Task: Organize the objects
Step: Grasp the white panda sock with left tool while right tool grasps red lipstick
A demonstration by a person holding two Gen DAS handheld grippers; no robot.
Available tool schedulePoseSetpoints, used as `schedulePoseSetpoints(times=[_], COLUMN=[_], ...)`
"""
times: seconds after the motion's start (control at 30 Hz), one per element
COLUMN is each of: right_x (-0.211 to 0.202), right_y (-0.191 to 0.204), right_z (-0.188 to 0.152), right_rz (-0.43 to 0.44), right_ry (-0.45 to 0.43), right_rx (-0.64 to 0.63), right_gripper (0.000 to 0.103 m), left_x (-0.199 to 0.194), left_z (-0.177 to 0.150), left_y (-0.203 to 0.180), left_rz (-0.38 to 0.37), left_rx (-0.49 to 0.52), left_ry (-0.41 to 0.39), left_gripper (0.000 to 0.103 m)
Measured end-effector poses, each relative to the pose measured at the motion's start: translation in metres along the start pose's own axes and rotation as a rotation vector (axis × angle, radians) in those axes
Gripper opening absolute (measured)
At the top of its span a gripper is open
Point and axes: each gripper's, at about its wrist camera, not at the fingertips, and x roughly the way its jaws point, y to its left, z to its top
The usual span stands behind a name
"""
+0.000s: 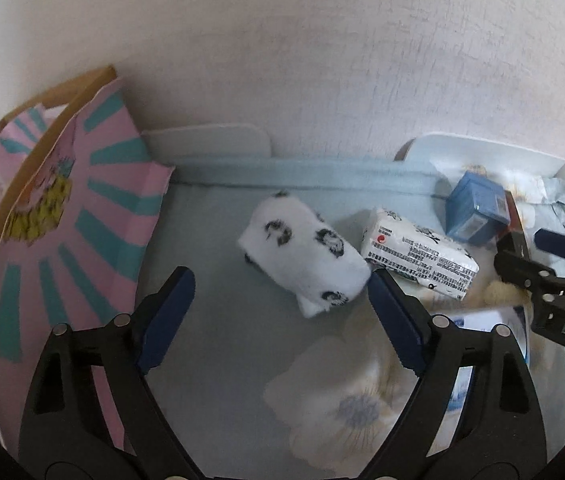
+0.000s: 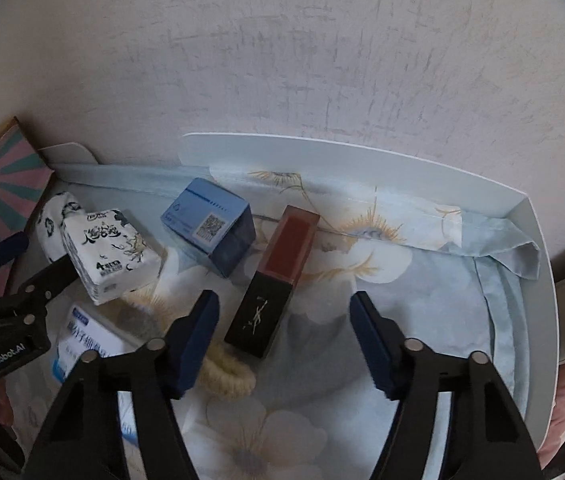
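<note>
A rolled white sock with black prints (image 1: 306,256) lies on the pale blue cloth just beyond my left gripper (image 1: 280,284). That gripper is open, its right fingertip close beside the sock's near end. In the right wrist view a black and red lipstick box (image 2: 278,280) lies lengthwise between the fingers of my right gripper (image 2: 284,300), nearer the left finger. The pads stand apart from it, so this gripper is open. A white tissue pack (image 2: 110,252) and a blue box (image 2: 210,228) lie between sock and lipstick box.
A pink and teal paper bag (image 1: 62,240) stands at the left against the wall. A white tray wall (image 2: 362,156) rims the flowered cloth (image 2: 422,280). A cream scrunchie (image 2: 226,372) and a white box with blue print (image 2: 86,340) lie near the grippers.
</note>
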Motion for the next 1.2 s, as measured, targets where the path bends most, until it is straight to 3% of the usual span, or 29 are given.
schedulePoseSetpoints(times=[0.17, 0.2, 0.27, 0.5, 0.8, 1.2], right_x=[0.004, 0.003, 0.003, -0.002, -0.032, -0.129], right_y=[-0.004, -0.004, -0.005, -0.014, -0.032, -0.029], right_z=[0.005, 0.005, 0.005, 0.003, 0.002, 0.009], right_rz=[-0.004, -0.010, -0.007, 0.009, 0.030, 0.023], right_ry=[0.008, 0.007, 0.002, -0.013, -0.073, -0.167], right_rx=[0.020, 0.018, 0.021, 0.054, 0.082, 0.066], right_gripper=[0.041, 0.036, 0.031, 0.019, 0.018, 0.018], left_x=[0.011, 0.014, 0.021, 0.024, 0.004, -0.082], left_z=[0.014, 0.016, 0.019, 0.019, 0.022, 0.025], left_y=[-0.003, -0.002, -0.002, -0.004, -0.002, -0.013], left_rz=[-0.023, -0.032, -0.075, -0.101, -0.115, -0.177], left_rx=[0.007, 0.005, 0.003, 0.019, -0.003, 0.020], left_ry=[-0.003, 0.001, 0.018, 0.020, -0.004, -0.060], left_gripper=[0.087, 0.085, 0.068, 0.062, 0.061, 0.061])
